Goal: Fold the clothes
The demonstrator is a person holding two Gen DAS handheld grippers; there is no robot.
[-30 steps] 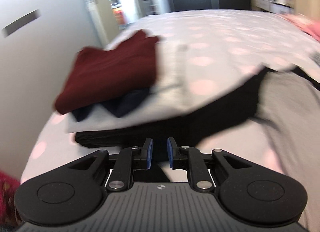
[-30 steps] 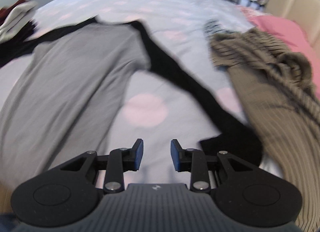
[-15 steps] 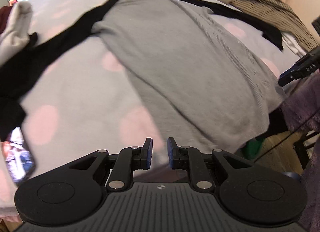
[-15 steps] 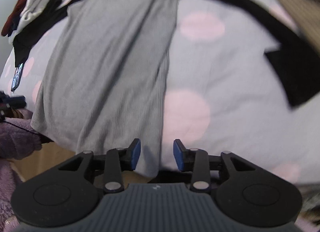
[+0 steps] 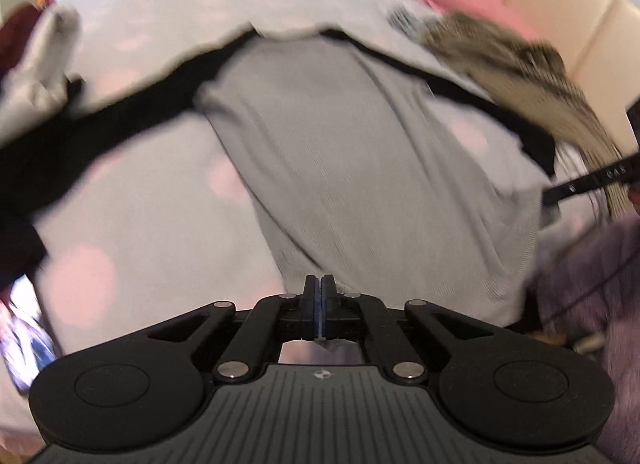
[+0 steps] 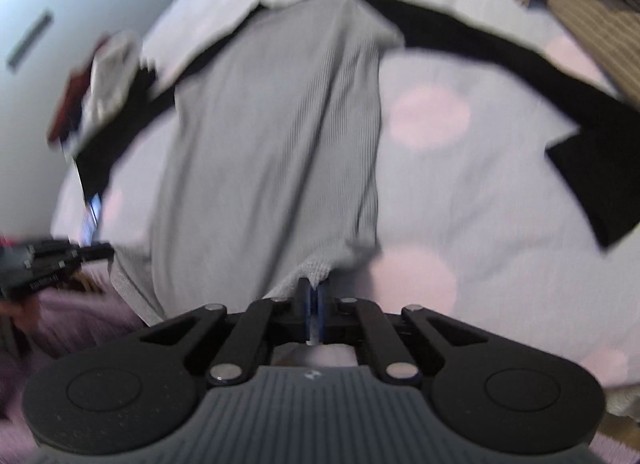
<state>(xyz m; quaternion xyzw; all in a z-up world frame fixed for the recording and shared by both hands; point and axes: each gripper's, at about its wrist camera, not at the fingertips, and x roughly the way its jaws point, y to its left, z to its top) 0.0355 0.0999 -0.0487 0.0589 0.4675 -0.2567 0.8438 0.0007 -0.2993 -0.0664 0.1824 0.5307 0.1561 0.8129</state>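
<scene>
- Bed (image 5: 132,200): it fills both wrist views, under a pale cover with faint pink dots. Everything you are working on lies on it.
- Grey shirt with black sleeves (image 5: 360,152): spread flat on the bed, collar at the far end, hem toward you. One black sleeve runs out to the left, the other to the right. In the right wrist view the shirt (image 6: 272,136) sits left of centre, and the right sleeve ends well out on the right side.
- Striped brown garment (image 5: 512,60): bunched at the far right of the bed, just beyond the right sleeve. A pink item lies farther back behind it; too blurred to tell what it is.
- Stack of clothes (image 5: 36,44): far left of the bed, pale piece over something dark red. The left sleeve reaches toward it; whether they touch is unclear.
- Left hand-held gripper (image 5: 319,306): your jaws are pressed together on the near hem at the shirt's left corner, and a bit of grey cloth shows behind the pads.
- Right hand-held gripper (image 6: 313,310): jaws clamped on the near hem at the right corner, cloth puckered up just ahead of the tips.
- Both views are motion-blurred, so fine detail is unreliable.
</scene>
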